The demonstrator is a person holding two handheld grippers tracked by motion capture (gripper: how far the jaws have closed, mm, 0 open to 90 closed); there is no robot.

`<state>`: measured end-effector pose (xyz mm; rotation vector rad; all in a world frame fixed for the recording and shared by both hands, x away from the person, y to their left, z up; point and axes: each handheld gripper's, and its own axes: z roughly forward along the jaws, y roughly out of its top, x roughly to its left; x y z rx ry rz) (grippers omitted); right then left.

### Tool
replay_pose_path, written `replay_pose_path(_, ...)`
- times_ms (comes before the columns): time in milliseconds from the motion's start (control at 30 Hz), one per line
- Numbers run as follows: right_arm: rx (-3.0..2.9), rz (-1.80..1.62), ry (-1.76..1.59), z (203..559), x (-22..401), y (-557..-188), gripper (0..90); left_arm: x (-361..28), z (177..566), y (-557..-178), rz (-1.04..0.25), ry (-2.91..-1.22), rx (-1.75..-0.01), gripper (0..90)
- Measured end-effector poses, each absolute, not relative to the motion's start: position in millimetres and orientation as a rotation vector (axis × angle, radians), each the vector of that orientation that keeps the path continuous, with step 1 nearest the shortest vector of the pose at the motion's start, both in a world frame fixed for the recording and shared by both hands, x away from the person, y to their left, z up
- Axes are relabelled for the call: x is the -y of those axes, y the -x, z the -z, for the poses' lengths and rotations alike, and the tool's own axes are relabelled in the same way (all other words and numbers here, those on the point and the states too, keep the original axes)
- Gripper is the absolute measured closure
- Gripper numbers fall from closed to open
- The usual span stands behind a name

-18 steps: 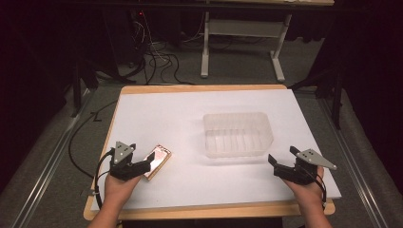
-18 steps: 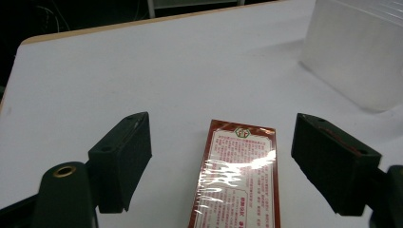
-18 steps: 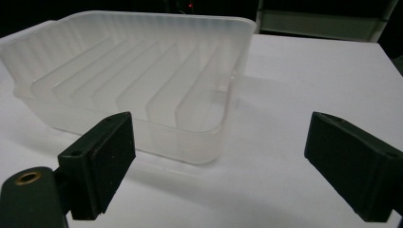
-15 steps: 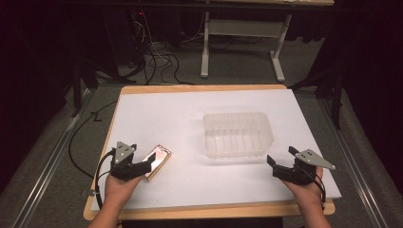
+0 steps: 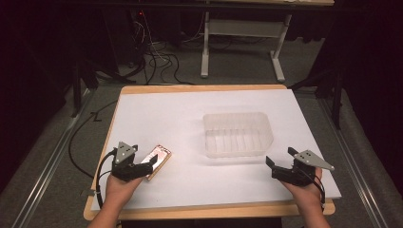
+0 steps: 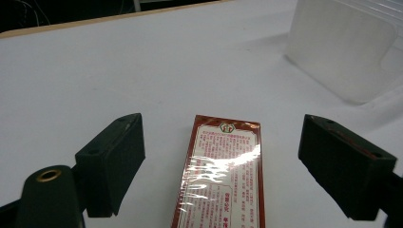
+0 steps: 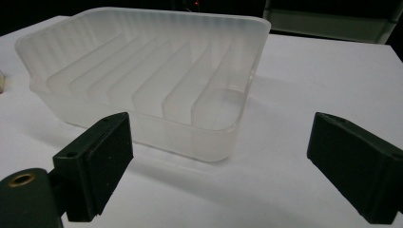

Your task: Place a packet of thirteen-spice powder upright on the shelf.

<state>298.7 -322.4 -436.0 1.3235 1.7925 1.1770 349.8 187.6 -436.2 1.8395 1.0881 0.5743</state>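
At the near left of the white table (image 5: 157, 114), the left gripper (image 5: 151, 166) sits with its jaws apart and a small cellophane-wrapped box (image 5: 159, 159) between them — a flat, red-bordered pack with fine print on its face. In the left gripper view the box (image 6: 221, 175) lies flat on the table, its long axis running straight away from the gripper, down the middle of the gap. Clear white table shows on either side between the box and each black pad, so the jaws straddle it without pressing on it. That alignment is what the coming move appears to hinge on: the narrow width of the box is presented squarely to the pads, so closing them should catch its long edges.

Further right, near the middle of the table, stands a clear plastic tray (image 5: 237, 134) with upright ribs across its floor. It lies to the far right of the box, well apart from it.

At the near right, the right gripper (image 5: 270, 166) rests low with its jaws wide apart and nothing between them. In its own view the tray (image 7: 142, 80) sits just ahead — near, but not touched. So the left hand is the one placed for the box, while the right is the nearer to the tray.
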Motion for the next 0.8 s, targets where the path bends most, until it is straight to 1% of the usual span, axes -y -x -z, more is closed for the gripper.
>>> replay_pose_path(100, -1.806, -1.171, -1.329, 437.9, 322.3, -299.4, 8.3, -187.0, 436.5, -350.3, -0.575, -1.845, -1.088, 14.6)
replay_pose_path(133, -1.813, -1.170, -1.332, 439.1, 322.4, -300.0, 8.6, -186.9, 436.9, -351.1, -0.577, -1.853, -1.089, 11.8)
replay_pose_path(167, -1.813, -1.170, -1.332, 439.1, 322.4, -300.0, 8.6, -186.2, 437.7, -351.5, -0.559, -1.858, -1.093, 11.8)
replay_pose_path(267, -1.827, -1.168, -1.331, 440.9, 321.4, -301.4, 8.8, -184.7, 439.2, -352.5, -0.546, -1.875, -1.092, 7.8)
replay_pose_path(467, -1.835, -1.174, -1.322, 442.1, 320.4, -302.3, 9.0, -181.9, 439.2, -352.8, -0.534, -1.886, -1.088, 3.7)
replay_pose_path(633, -1.845, -1.170, -1.306, 442.8, 319.9, -302.3, 9.6, -179.6, 440.6, -353.4, -0.532, -1.914, -1.079, 1.0)
replay_pose_path(800, -1.851, -1.173, -1.304, 444.4, 320.9, -303.8, 10.0, -177.0, 442.9, -355.8, -0.534, -1.949, -1.084, 0.4)
